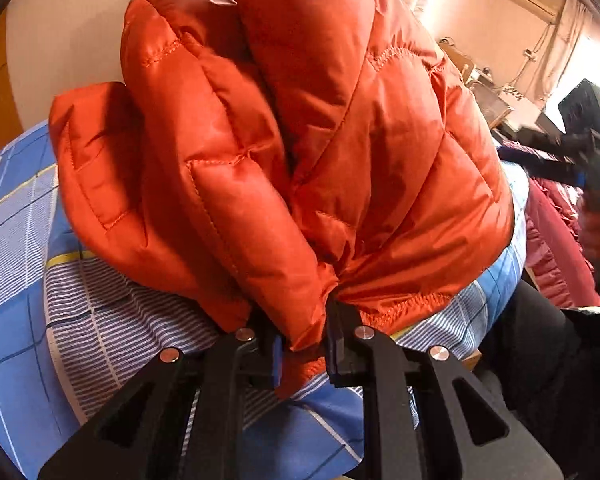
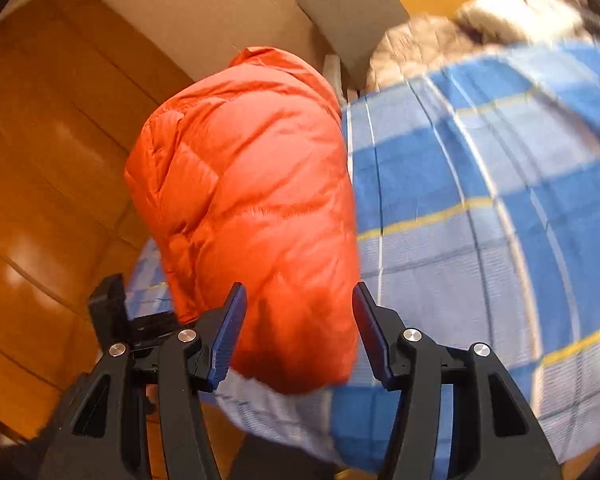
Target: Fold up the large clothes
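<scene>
Jaws of the left gripper (image 1: pixel 302 350) pinch a fold of the orange puffer jacket (image 1: pixel 284 152) (heaped on the blue plaid bedsheet (image 1: pixel 16 264)); the right gripper (image 2: pixel 298 336) stands open, gripping nothing.

The left gripper (image 1: pixel 302 344) pinches a bunched edge of an orange puffer jacket (image 1: pixel 284 140), which rises in thick quilted folds above a blue checked bedsheet (image 1: pixel 40 340). At the right edge, the other gripper (image 1: pixel 592 152) shows dark before a pink ruffled cloth (image 1: pixel 548 232).
</scene>
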### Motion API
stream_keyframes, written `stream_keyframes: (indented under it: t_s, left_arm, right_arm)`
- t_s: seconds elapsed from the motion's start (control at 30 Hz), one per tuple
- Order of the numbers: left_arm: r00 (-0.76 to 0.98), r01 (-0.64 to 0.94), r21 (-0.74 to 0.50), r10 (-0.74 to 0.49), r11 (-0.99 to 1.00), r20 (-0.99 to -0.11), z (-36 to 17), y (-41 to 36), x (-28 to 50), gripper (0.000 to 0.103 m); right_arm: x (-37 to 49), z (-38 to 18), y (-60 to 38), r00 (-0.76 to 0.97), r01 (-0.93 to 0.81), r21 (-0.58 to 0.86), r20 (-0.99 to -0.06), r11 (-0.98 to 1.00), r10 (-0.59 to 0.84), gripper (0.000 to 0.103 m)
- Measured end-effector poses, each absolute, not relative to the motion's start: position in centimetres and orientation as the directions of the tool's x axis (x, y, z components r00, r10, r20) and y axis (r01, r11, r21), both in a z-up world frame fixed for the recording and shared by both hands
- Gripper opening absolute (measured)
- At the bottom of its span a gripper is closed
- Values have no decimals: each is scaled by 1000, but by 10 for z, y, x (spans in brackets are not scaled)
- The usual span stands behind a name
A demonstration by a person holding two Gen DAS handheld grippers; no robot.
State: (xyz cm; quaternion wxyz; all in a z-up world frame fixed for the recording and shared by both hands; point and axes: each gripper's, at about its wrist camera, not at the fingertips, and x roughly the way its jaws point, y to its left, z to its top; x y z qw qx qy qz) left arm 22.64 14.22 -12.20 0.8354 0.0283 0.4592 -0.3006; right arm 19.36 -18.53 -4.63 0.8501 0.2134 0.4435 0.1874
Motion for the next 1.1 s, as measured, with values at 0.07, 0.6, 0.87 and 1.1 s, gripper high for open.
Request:
stream_keyframes:
  t_s: [0.07,0.6,0.87,1.1]
  left_arm:
    - [383,542,-244,-494,804,-781,-124,143,226,15]
    - [343,568,-253,-505,783,-792,-122,150,253,15]
    - [338,581,-215,-472,785,-814,-116,131,252,15]
    - [322,592,-234,-493,771,-808,-118,131,253,15]
  right_arm:
    - [199,-40,-182,550,-139,490,-684,860,479,55]
    - [236,-27,-173,498,-408,338,-697,848,517,69]
    - [284,-3,-172,445,-576,282,-679,767,584,69]
    - [305,2,-151,452,-632,152,-725,760,520,69]
